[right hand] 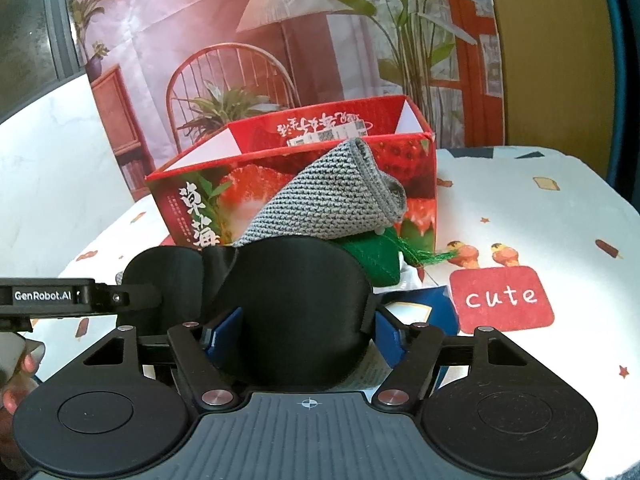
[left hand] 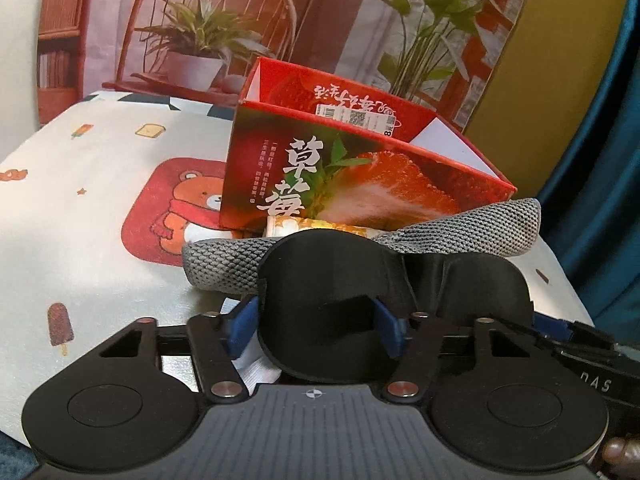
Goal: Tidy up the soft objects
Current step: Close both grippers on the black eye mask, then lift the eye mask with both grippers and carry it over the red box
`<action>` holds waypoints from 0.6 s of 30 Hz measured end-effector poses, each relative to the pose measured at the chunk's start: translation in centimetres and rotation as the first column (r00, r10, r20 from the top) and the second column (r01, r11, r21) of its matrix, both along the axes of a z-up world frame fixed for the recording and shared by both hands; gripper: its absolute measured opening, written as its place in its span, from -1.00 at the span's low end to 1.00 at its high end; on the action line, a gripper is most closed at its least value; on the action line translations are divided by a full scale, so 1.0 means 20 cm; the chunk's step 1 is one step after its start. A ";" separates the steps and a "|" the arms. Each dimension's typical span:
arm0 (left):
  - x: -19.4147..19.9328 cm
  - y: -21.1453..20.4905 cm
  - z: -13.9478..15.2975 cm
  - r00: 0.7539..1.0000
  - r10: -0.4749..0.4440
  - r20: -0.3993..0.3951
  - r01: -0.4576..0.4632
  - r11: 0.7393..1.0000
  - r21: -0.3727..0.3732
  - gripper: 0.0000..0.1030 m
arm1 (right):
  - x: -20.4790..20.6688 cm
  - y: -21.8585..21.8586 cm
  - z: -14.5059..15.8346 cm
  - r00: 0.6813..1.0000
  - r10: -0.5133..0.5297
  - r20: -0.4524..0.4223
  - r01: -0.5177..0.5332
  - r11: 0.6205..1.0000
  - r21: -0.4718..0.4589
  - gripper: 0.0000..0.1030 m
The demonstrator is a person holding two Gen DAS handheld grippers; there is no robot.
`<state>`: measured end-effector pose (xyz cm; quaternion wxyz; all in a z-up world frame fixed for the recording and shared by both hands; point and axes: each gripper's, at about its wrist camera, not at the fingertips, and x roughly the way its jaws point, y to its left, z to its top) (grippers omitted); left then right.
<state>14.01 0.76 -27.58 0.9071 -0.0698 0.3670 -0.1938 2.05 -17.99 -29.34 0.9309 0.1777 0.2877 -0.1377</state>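
Behind the sleep mask [right hand: 296,312], a green pouch [right hand: 376,258] shows rightward only.

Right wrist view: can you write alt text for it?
The right hand-held gripper clamps one cup of a black eye mask with a grey knitted strap, before an open red strawberry box on a cartoon-print tablecloth.

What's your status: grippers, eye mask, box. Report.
Left gripper and right gripper both shut on black satin eye mask with grey knit strap. Red strawberry-print cardboard box open, directly ahead. Green felt piece at box base.
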 end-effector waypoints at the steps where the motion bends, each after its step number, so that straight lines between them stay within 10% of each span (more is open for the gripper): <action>1: 0.00 0.00 0.00 1.000 0.001 -0.001 -0.001 1.000 -0.001 0.16 | 0.00 0.00 0.00 1.000 0.001 0.003 -0.001 1.000 0.000 0.24; 18: -0.05 0.04 0.00 1.000 0.018 0.010 -0.018 1.000 0.011 -0.21 | -0.06 -0.01 0.09 0.996 -0.011 0.084 0.015 0.999 -0.045 -0.47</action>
